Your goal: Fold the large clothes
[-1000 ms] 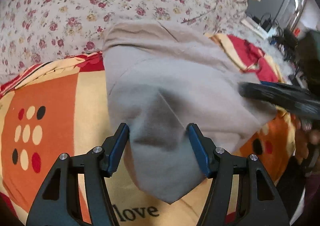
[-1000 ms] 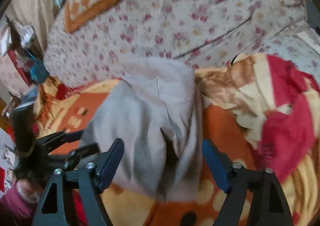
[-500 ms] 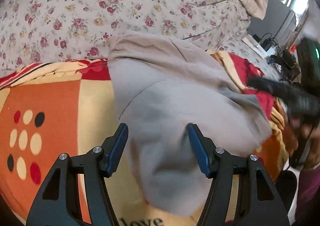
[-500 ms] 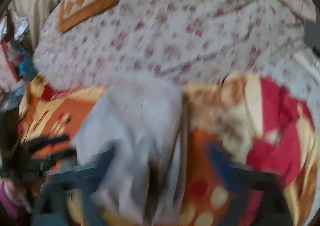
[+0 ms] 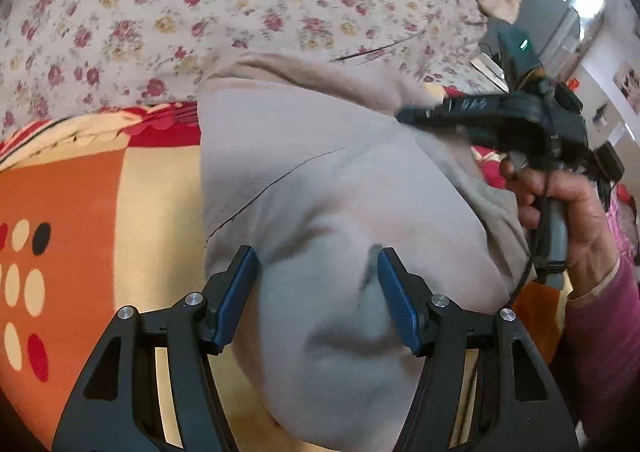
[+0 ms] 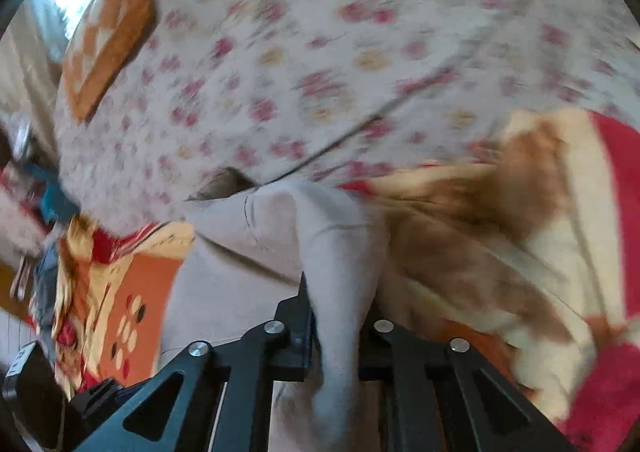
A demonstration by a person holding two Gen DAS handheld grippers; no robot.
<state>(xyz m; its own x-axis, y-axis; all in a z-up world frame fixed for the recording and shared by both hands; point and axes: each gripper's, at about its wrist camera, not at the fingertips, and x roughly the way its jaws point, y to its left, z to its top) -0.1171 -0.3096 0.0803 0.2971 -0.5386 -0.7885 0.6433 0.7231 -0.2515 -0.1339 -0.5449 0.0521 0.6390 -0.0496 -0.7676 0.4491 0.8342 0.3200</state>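
Note:
A large beige-grey garment (image 5: 320, 180) lies partly folded on a patterned blanket. My left gripper (image 5: 316, 288) is open, its blue pads on either side of the cloth's near end without pinching it. My right gripper (image 6: 340, 316) is shut on a raised fold of the same garment (image 6: 340, 248) along its right edge. The right gripper also shows in the left wrist view (image 5: 472, 112), held by a hand over the cloth's far right side.
An orange, cream and red blanket (image 5: 80, 188) covers the bed under the garment. A floral sheet (image 5: 240, 4) lies beyond it. A bunched part of the blanket (image 6: 520, 220) rises to the right. Dark equipment and a desk (image 5: 532, 48) stand at far right.
My right gripper moved in over the garment's right edge and closed on a fold of it. My left gripper stayed open and shifted slightly forward over the cloth.

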